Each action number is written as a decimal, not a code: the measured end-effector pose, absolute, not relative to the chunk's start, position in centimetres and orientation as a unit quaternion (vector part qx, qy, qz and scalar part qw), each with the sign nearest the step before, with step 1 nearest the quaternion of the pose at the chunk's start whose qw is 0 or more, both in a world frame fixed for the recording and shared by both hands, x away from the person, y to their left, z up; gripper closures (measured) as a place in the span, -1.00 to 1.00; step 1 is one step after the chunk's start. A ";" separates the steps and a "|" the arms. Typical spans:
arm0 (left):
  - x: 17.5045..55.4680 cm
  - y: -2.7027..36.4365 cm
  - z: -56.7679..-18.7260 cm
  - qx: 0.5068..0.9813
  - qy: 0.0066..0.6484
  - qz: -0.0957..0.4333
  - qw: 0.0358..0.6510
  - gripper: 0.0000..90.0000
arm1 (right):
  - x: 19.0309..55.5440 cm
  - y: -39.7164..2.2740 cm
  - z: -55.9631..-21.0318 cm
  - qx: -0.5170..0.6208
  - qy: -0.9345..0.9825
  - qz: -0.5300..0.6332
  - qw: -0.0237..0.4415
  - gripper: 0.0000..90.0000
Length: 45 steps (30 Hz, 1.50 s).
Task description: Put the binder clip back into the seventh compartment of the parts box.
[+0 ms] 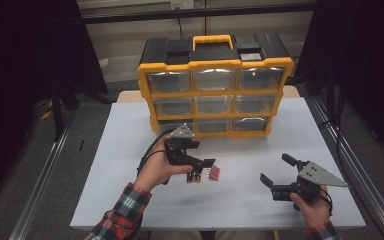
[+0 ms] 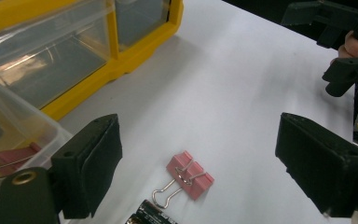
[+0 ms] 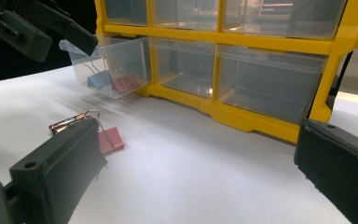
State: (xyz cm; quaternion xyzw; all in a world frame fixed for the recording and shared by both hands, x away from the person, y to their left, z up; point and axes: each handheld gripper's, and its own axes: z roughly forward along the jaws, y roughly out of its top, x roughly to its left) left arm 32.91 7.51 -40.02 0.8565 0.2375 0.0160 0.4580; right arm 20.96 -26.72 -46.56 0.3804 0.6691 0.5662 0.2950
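So the left hand-held gripper (image 2: 198, 163) hangs spread wide over the pink binder clip (image 2: 189, 176), lower middle of its view, on the bench (image 2: 242, 93) beside a battery (image 2: 151, 215). Straddle the clip's body, not the wire handles, then squeeze. Right hand-held gripper (image 1: 275, 172) waits spread, empty.

A small pink binder clip (image 2: 190, 176) lies flat on the white table (image 2: 242, 93), its silver wire handles folded out toward a black battery (image 2: 151, 215) lying just beside it. Both rest near the front of a yellow drawer organizer (image 1: 215, 95).
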 end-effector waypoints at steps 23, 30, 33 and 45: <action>32.3 6.5 -43.0 0.868 0.235 0.009 0.437 -0.61 | 20.9 -26.7 -46.5 0.381 0.669 0.566 0.296 -1.00; 32.3 6.3 -44.0 0.871 0.250 0.004 0.422 -0.44 | 20.9 -26.7 -46.5 0.379 0.669 0.566 0.297 -1.00; 32.5 6.2 -44.4 0.874 0.256 0.003 0.413 -0.30 | 20.9 -26.7 -46.5 0.380 0.669 0.566 0.297 -1.00; 32.8 5.9 -45.2 0.873 0.275 -0.021 0.402 0.22 | 20.9 -26.7 -46.5 0.380 0.670 0.565 0.296 -1.00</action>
